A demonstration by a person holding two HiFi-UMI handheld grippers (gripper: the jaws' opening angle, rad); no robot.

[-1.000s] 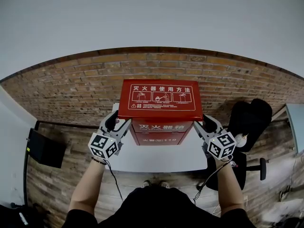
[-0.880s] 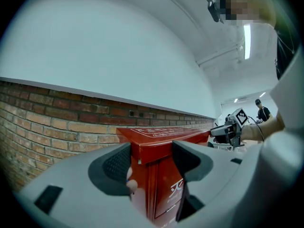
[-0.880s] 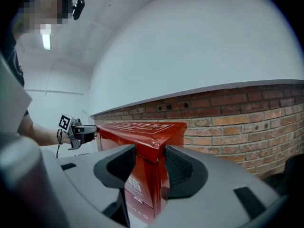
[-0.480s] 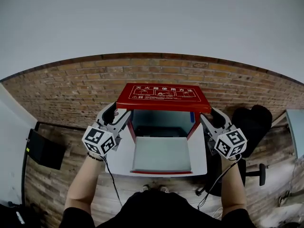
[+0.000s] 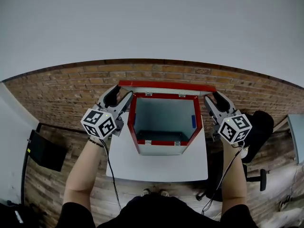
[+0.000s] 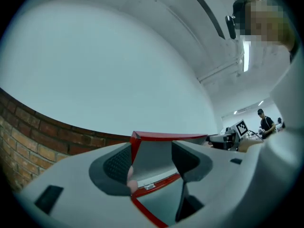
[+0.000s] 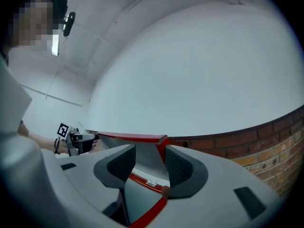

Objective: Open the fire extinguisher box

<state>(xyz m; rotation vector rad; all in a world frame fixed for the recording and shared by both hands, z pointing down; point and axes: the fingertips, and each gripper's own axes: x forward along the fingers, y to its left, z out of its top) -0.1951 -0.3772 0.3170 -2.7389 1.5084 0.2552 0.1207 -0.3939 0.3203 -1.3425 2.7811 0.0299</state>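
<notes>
The lid (image 5: 166, 85), closed a moment ago, is now swung upright, its corners straddled unclamped by the wide-spread left gripper (image 5: 121, 95) and right gripper (image 5: 214, 98); the box (image 5: 135, 127) is judged opened.

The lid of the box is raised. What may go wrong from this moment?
1. The lid stands about upright, its corners only between the open left tongs and right tongs, not clamped; it may drop shut once they leave.
2. Pushing further may slide the box back on the table.
</notes>
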